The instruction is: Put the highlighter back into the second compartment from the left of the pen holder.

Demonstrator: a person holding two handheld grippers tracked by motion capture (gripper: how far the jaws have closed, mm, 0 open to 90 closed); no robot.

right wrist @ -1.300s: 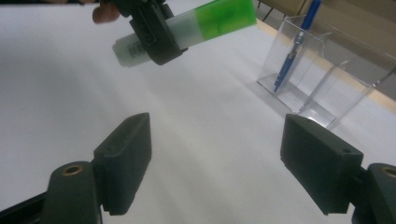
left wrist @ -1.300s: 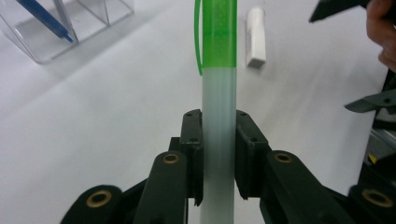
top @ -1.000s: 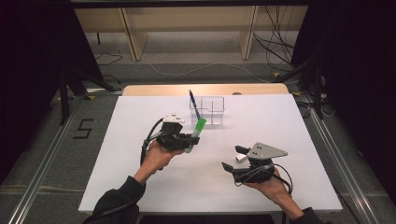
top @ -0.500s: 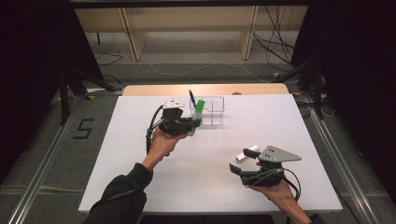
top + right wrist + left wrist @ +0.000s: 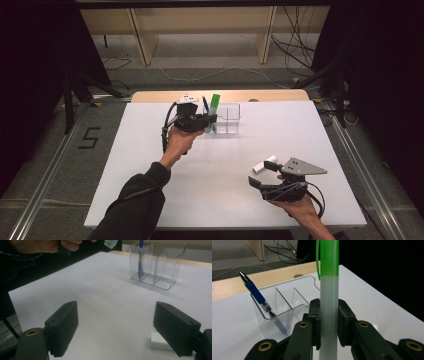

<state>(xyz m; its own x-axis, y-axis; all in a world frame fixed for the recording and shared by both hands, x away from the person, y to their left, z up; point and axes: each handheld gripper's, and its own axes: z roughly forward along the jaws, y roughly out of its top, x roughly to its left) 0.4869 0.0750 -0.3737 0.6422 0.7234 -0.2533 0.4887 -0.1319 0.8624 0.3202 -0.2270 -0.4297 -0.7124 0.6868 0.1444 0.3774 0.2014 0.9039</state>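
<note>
The left gripper (image 5: pixel 209 119) clamps a green-capped marker (image 5: pixel 329 290) upright beside the clear organizer (image 5: pixel 227 119), apparently to drop it in next to the blue pen (image 5: pixel 263 303). The right gripper (image 5: pixel 267 177) rests with jaws wide apart near a white eraser (image 5: pixel 264 164).

A lab-like recording bay — black curtains (image 5: pixel 45 60), floor rails (image 5: pixel 47 185), loose cables (image 5: pixel 295 47) — around a white table (image 5: pixel 215 165).

1. The organizer (image 5: pixel 227 119) is sitting at the table's (image 5: pixel 150 170) far edge, a pen (image 5: pixel 205 107) leaning in its left compartment.
2. The left gripper (image 5: pixel 209 119) is holding a marker (image 5: pixel 214 105) upright just left of the organizer.
3. The right gripper (image 5: pixel 262 176) is hovering near the front right, an eraser (image 5: pixel 264 164) lying just beyond it.
</note>
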